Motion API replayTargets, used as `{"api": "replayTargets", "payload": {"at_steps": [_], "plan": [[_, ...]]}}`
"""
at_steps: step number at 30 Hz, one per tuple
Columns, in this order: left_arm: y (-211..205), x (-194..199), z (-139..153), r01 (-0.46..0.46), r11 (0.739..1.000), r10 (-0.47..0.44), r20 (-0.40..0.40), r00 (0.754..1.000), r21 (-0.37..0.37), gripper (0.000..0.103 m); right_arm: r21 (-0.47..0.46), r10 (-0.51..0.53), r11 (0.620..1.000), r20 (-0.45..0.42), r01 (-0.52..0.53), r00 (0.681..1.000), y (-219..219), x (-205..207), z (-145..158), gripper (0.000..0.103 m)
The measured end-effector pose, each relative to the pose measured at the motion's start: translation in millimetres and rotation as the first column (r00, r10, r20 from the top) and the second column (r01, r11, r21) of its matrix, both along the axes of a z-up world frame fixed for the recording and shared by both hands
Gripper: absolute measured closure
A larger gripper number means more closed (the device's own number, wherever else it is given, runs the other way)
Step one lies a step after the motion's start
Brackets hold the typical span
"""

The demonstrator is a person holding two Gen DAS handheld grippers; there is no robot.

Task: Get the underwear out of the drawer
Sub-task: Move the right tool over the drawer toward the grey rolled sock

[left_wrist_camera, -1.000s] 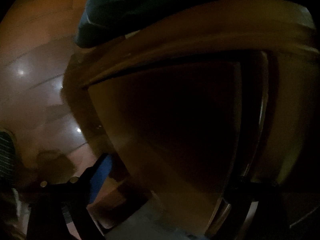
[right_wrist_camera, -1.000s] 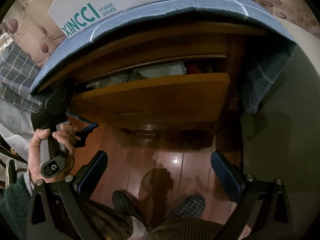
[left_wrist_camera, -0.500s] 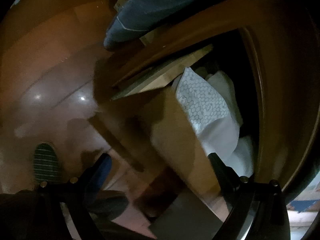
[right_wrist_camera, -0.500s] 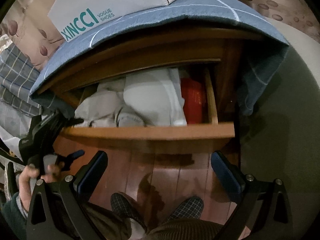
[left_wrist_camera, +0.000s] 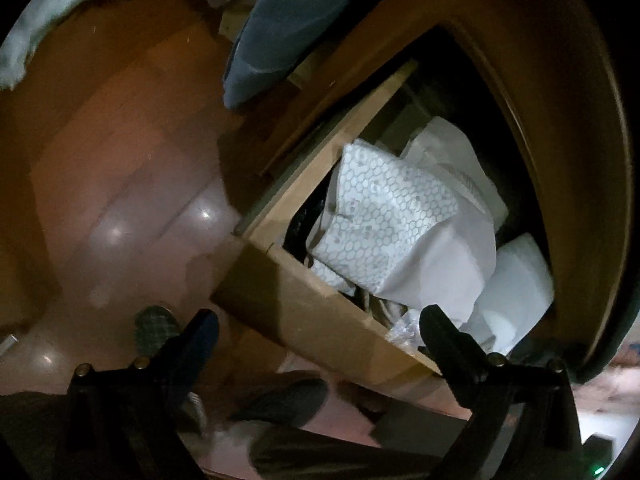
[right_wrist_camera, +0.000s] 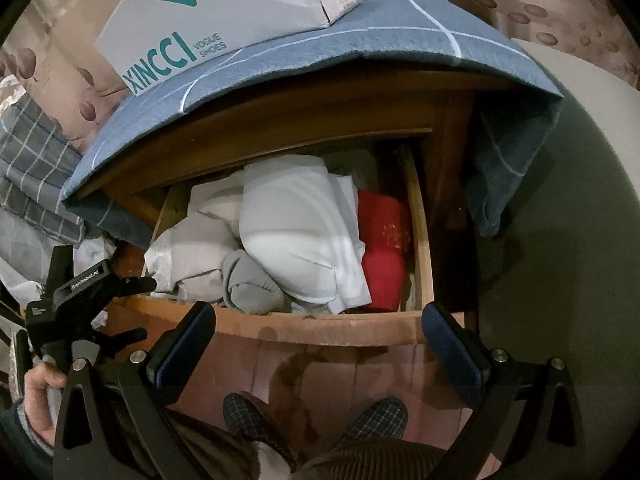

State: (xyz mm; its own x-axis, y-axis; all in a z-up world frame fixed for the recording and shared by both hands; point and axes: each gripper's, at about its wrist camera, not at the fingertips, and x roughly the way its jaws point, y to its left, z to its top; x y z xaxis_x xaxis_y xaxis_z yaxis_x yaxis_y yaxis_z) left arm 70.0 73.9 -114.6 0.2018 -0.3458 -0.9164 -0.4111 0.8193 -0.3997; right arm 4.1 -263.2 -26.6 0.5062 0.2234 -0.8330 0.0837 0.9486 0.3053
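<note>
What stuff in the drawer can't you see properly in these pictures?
- Back of the drawer: right wrist view, hidden under the cabinet top and blue cloth.
- Which piece is underwear: the white bundle, grey cloth and red item are folded, so I cannot tell.
- Drawer bottom: both views, covered by the clothes.
- Patterned cloth: left wrist view, dark and blurred; its lower end is behind the drawer front.
</note>
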Motion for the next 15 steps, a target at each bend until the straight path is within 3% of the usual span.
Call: {"api": "replayTargets", "payload": {"at_steps": [11,15], "plan": [[4,-7,-14,0.060,0.998,-0.059,-0.033,0.998,0.020,0.000,0.017,-0.004,1.000,-0.002,0.004,1.000,-4,9,2,0.001],[5,-14,-6,0.084,0.996,-0.082,-0.050,0.995,0.039,0.000,0.011,0.000,1.000,0.000,0.000,1.000,-3,9,2,0.001]]}}
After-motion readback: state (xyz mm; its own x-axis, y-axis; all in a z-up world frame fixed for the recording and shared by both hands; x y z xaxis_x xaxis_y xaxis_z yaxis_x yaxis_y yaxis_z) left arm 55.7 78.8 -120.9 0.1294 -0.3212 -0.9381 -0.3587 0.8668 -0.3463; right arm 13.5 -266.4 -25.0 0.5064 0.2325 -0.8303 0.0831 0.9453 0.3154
